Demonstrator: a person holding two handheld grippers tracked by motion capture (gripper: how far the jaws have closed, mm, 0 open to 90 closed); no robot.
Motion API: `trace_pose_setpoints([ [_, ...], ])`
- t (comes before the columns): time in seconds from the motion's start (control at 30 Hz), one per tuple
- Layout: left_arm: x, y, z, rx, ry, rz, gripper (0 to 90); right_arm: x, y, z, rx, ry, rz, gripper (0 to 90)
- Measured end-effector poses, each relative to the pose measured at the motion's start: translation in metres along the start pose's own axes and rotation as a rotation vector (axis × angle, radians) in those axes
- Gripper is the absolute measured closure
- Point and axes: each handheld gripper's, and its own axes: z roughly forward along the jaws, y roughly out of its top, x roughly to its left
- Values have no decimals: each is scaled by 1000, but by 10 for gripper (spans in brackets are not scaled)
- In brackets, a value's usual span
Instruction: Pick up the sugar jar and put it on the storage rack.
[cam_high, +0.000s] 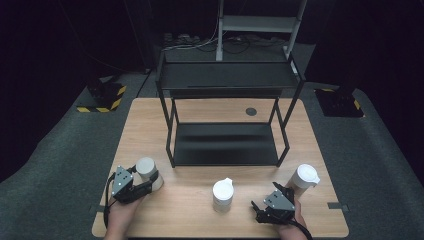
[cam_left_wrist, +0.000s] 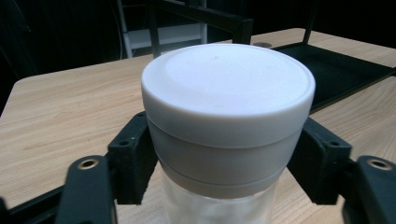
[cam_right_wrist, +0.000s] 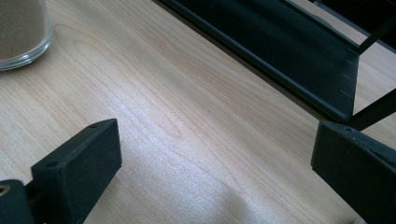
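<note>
Left gripper (cam_high: 148, 181) is clamped on the white-lidded jar (cam_high: 146, 170) at the near-left of the table (cam_high: 200, 220). In the left gripper view both pads sit tight against the jar (cam_left_wrist: 228, 116) just under the lid rim, one each side. Grip is on the collar and not the clear glass below, probably so the lid lip stops it sliding down on a lift. Jar looks upright and on the table; contact with the wood can't be confirmed from these angles.

Right gripper (cam_high: 269, 199) rests near-right with its jaws wide and nothing between them. The right gripper view shows bare wood between the pads (cam_right_wrist: 79, 163), with the shelf's lower edge (cam_right_wrist: 280, 60) running across ahead. It looks parked clear so the left hand has room.

Two more jars are unheld: a flip-spout one (cam_high: 223, 194) in the near-middle and another white-capped one (cam_high: 303, 179) just beyond the right gripper. A glass base with brownish fill (cam_right_wrist: 21, 32) shows at the top left of the right gripper view, likely the middle jar.

The black two-tier rack (cam_high: 225, 145) stands mid-table with both shelves bare. My read: jars go onto the rack, left one first. The lift needs to clear the rack's front rail, and the jar should stay level, since the grip is high and the weight hangs below
</note>
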Motion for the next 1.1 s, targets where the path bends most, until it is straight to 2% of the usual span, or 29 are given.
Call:
trace_pose_setpoints([
  [0.07,1,0,-1,-4,-7,-17,339,0,0,0,1,0,4,12],
  [0.67,-2,3,-3,14,-13,-10,344,-1,0,0,2,3,3,12],
  [0.87,-5,6,-6,5,-20,-14,343,-1,0,0,1,4,8,12],
  [1.1,-11,12,-8,-1,-34,-2,343,-1,0,0,2,5,8,12],
])
